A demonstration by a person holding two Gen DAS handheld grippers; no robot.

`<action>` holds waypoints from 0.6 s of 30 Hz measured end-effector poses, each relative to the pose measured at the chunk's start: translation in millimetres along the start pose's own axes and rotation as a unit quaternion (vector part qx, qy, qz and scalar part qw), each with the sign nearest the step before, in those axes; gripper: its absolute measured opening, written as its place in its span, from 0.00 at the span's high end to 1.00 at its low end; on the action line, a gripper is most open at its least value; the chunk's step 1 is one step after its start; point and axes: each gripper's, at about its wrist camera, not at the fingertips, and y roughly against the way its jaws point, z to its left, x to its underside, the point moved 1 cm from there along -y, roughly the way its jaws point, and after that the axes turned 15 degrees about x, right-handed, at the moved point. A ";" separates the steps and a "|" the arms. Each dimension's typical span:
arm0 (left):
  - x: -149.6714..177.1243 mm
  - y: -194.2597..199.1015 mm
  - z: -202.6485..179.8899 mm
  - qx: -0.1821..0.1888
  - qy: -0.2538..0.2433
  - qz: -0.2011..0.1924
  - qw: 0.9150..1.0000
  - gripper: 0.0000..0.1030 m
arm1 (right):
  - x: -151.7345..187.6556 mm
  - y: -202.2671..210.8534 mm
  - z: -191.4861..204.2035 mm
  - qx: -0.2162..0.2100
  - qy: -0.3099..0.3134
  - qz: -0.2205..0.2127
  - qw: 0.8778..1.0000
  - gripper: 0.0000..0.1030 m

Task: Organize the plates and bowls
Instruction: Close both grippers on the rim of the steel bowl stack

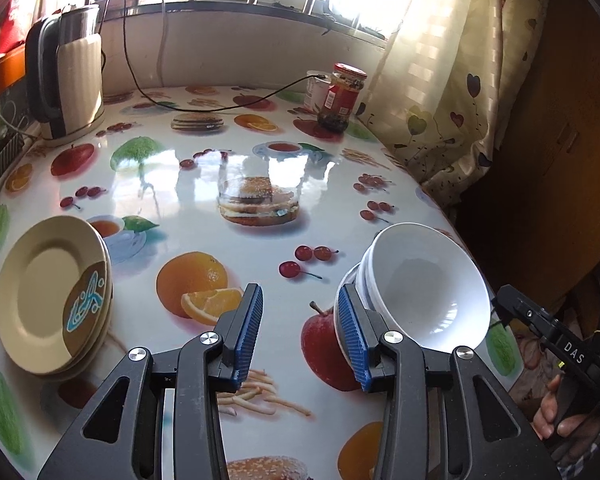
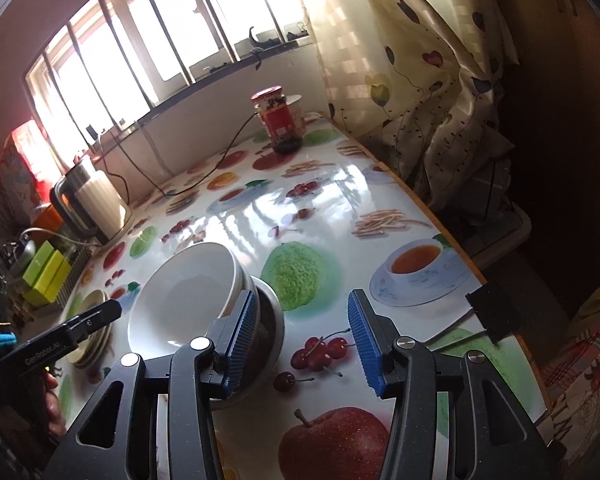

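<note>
Over table, L gripper & R gripper hover w/ jaws apart.

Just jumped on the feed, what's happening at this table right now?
A person holds a gripper in each hand over the fruit-print table. Both the left gripper and right gripper are open and hold nothing. The white bowls sit nested in a tilted stack, and the beige plates are stacked at the left.
</note>
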 end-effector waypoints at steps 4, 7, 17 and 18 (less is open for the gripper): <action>5.5 -8.3 6.5 -0.004 0.008 0.011 1.000 0.60 | 7.1 -8.5 -7.7 -0.002 -0.010 0.013 1.000 0.54; 8.0 -14.6 9.2 0.015 0.018 0.019 1.000 0.60 | 12.4 -16.7 -8.9 -0.013 -0.014 0.025 1.000 0.57; 13.2 -32.8 17.7 0.051 0.045 0.044 0.997 0.60 | 22.8 -40.0 -7.4 -0.064 -0.039 0.061 0.995 0.69; 13.7 -34.1 17.8 0.052 0.046 0.045 0.997 0.60 | 23.1 -41.9 -6.9 -0.068 -0.040 0.064 0.995 0.72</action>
